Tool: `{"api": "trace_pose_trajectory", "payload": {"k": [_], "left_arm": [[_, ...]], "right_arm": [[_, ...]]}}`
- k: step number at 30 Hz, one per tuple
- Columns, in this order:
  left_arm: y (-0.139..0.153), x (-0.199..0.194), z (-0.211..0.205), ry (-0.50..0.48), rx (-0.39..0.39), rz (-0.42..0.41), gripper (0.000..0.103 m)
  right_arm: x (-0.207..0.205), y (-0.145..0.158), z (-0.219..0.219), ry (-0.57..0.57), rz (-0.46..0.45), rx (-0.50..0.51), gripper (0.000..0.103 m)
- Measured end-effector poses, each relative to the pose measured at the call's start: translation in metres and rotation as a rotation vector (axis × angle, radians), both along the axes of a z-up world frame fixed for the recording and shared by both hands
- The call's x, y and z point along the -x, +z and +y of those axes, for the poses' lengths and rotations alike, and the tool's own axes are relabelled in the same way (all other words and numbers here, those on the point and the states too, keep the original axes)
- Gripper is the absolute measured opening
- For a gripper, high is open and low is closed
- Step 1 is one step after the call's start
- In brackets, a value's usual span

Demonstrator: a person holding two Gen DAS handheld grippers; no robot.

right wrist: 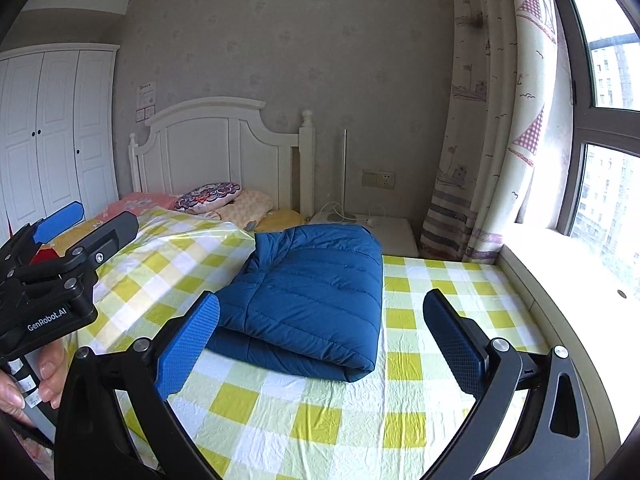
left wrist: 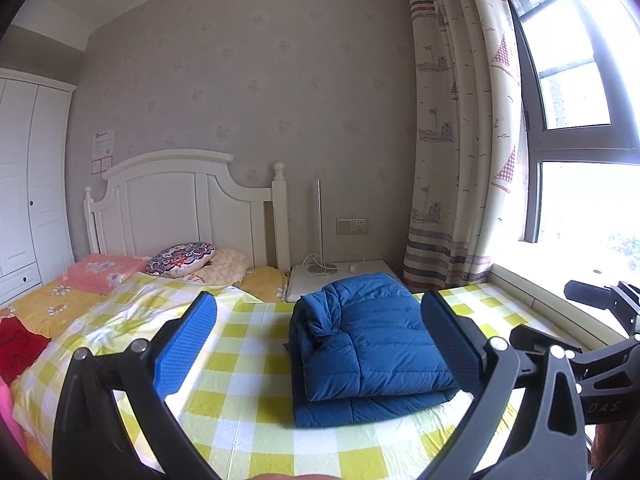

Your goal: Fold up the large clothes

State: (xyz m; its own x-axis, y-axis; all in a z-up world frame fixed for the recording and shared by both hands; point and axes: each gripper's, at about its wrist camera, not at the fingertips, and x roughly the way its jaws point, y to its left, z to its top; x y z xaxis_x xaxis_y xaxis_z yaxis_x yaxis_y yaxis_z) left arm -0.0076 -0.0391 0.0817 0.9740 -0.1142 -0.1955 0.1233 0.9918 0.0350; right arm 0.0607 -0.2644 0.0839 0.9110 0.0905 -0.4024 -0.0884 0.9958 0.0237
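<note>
Your jacket (left wrist: 372, 344) is a blue quilted puffer, folded into a thick rectangular bundle of stacked layers. It lies on the yellow-and-white checked sheet (left wrist: 248, 380) spread over the bed, toward the far right part of the sheet, near the white nightstand (left wrist: 344, 276). In the left view you see its top layer sitting a little askew over the lower one, with a puckered fold of fabric bunched at the far left corner. In the right view the near edge reads as a smooth rounded roll (right wrist: 304, 364), and the far end rises in a soft hump.

Your left gripper (left wrist: 320, 344) hangs above the sheet with its fingers spread wide, holding nothing; the jacket shows between them, nearer the right finger. Your right gripper (right wrist: 320, 344) is likewise wide apart and empty, with the jacket just beyond its left finger (right wrist: 188, 344).

Only the right view shows your left hand (right wrist: 30, 384) wrapped around the left gripper's handle at the left edge, and a clear film (right wrist: 208, 232) over the sheet's far left part. Only the left view shows the red cloth (left wrist: 20, 344) on the left of the bed. Both show the headboard (left wrist: 180, 204), pillows (left wrist: 180, 260), curtain (left wrist: 460, 140) and window (left wrist: 580, 120).
</note>
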Motion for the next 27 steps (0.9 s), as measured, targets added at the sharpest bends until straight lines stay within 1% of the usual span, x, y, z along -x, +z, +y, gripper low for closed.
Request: {"api": "trace_pose_trajectory", "payload": {"k": [11, 27], "left_arm": [[-0.0022, -0.0009, 0.0034, 0.001, 0.002, 0.017, 0.101], [-0.0046, -0.0026, 0.0062, 0.01, 0.006, 0.031, 0.101]], "right_arm": [[-0.0035, -0.0059, 0.0029, 0.018, 0.025, 0.007, 0.098], [-0.0045, -0.0087, 0.0062, 0.031, 0.039, 0.013, 0.098]]}}
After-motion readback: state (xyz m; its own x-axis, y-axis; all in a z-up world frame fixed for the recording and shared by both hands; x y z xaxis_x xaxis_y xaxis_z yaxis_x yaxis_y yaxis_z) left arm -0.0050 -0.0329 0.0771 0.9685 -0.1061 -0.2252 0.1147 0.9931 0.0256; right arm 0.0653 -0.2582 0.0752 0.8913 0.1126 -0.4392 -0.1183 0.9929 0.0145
